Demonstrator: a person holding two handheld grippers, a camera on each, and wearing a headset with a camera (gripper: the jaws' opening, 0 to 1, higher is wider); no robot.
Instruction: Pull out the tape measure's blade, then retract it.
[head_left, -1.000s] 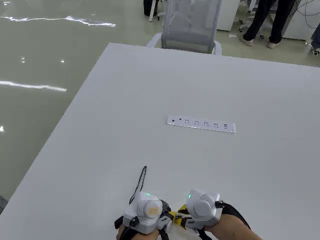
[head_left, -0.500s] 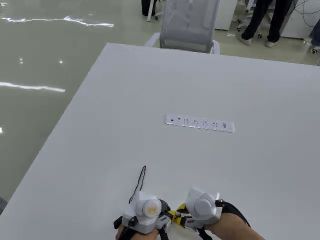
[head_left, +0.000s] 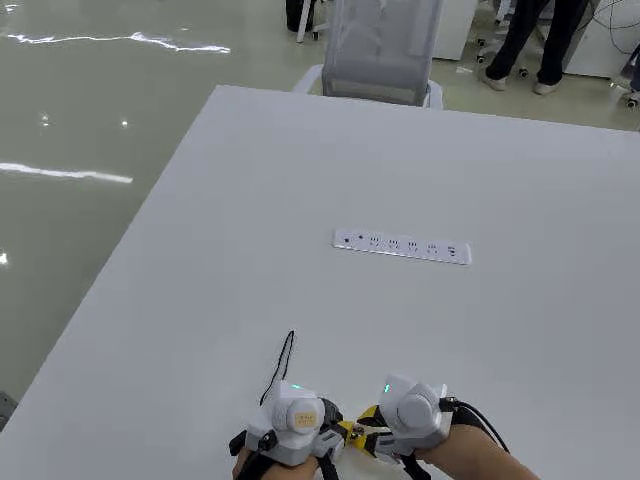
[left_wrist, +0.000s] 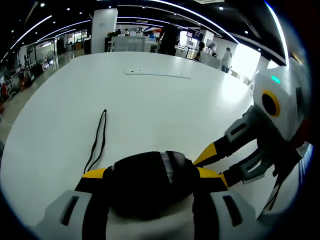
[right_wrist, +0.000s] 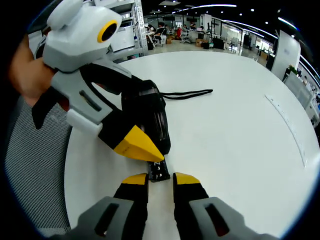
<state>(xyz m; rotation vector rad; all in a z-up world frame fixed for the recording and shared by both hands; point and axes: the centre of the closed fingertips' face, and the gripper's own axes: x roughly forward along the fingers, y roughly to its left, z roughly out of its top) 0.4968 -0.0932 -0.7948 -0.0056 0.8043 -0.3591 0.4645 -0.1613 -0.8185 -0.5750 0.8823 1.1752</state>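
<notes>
The black tape measure (left_wrist: 150, 182) sits between my left gripper's yellow-tipped jaws, which are shut on its case. In the right gripper view the same case (right_wrist: 150, 117) lies just ahead, held by the left gripper (right_wrist: 85, 95). My right gripper (right_wrist: 160, 180) is shut on the blade's end hook (right_wrist: 159, 171), which stands close to the case mouth. In the head view the left gripper (head_left: 335, 436) and right gripper (head_left: 366, 432) meet tip to tip near the table's front edge. The tape's black wrist strap (head_left: 280, 362) trails away across the table.
A white power strip (head_left: 402, 246) lies mid-table on the white table (head_left: 250, 200). A grey mesh chair (head_left: 383, 45) stands at the far edge, with a person's legs (head_left: 535, 40) beyond it. Shiny floor drops off to the left.
The right gripper has shifted slightly right and lower, a little away from the left one. The left gripper has stayed almost in place.
</notes>
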